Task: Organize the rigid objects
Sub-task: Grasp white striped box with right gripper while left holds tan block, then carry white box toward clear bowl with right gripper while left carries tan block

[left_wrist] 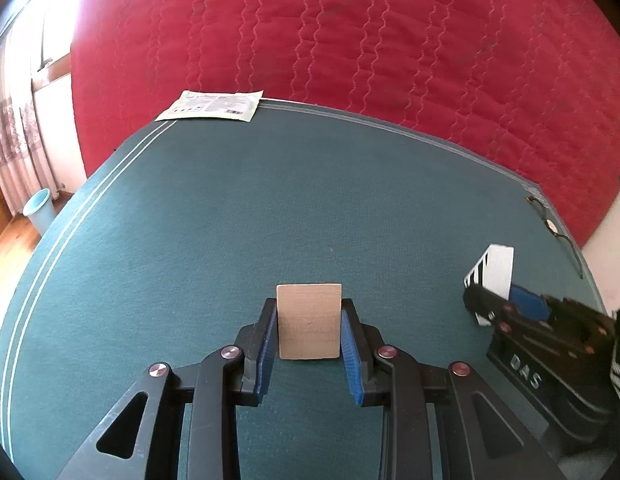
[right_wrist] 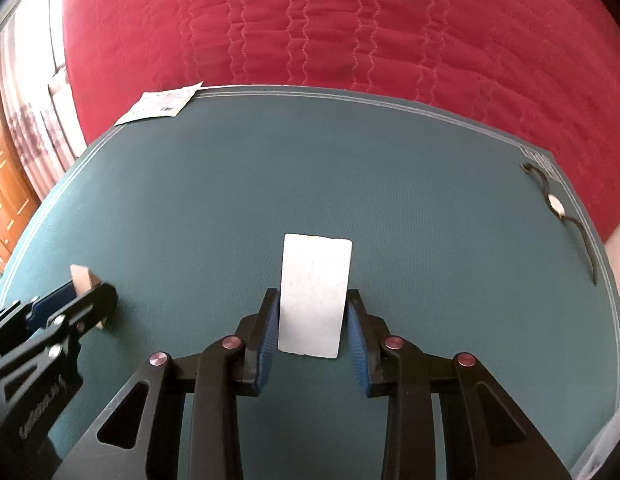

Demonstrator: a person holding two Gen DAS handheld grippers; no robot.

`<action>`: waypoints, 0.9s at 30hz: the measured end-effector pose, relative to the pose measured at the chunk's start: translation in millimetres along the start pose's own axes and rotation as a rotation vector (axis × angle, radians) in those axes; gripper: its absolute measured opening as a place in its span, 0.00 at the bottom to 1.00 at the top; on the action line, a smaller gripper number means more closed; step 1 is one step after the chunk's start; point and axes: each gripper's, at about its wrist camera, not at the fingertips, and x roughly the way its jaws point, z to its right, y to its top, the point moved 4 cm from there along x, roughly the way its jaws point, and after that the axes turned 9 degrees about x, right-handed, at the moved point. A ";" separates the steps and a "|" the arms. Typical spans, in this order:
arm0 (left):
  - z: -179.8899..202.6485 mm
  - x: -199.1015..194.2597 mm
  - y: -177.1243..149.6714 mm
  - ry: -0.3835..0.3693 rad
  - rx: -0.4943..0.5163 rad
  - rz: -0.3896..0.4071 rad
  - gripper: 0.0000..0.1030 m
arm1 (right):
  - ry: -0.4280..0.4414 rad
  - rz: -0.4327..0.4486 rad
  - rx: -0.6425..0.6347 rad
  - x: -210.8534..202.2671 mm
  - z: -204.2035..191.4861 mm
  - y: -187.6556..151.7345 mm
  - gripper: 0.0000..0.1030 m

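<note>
My left gripper [left_wrist: 309, 305] is shut on a tan wooden block [left_wrist: 309, 321], held between its blue pads over the green mat [left_wrist: 230, 220]. My right gripper [right_wrist: 312, 297] is shut on a white rectangular block [right_wrist: 314, 295], held upright over the same mat [right_wrist: 430, 220]. In the left wrist view the right gripper [left_wrist: 506, 300] and its white block [left_wrist: 495, 270] show at the right. In the right wrist view the left gripper [right_wrist: 86, 300] and the wooden block [right_wrist: 83, 278] show at the left.
A white printed paper packet [left_wrist: 214, 105] lies at the mat's far left corner. A wristwatch with a thin black strap [right_wrist: 558, 208] lies at the mat's right edge. A red quilted bedspread [left_wrist: 370, 32] lies beyond the mat. A light blue bin [left_wrist: 40, 210] stands on the floor at left.
</note>
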 end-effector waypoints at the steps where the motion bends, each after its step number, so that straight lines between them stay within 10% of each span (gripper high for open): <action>1: 2.2 -1.2 0.2 -0.005 0.005 0.004 0.30 | 0.005 0.001 0.009 -4.1 1.8 -2.7 0.32; 20: 25.9 -15.0 2.2 -0.064 0.055 0.042 0.30 | 0.058 0.022 0.103 -83.8 31.7 -64.2 0.30; 27: 40.7 -21.0 3.5 -0.208 0.060 0.045 0.30 | 0.039 0.042 0.158 -115.7 55.7 -81.4 0.30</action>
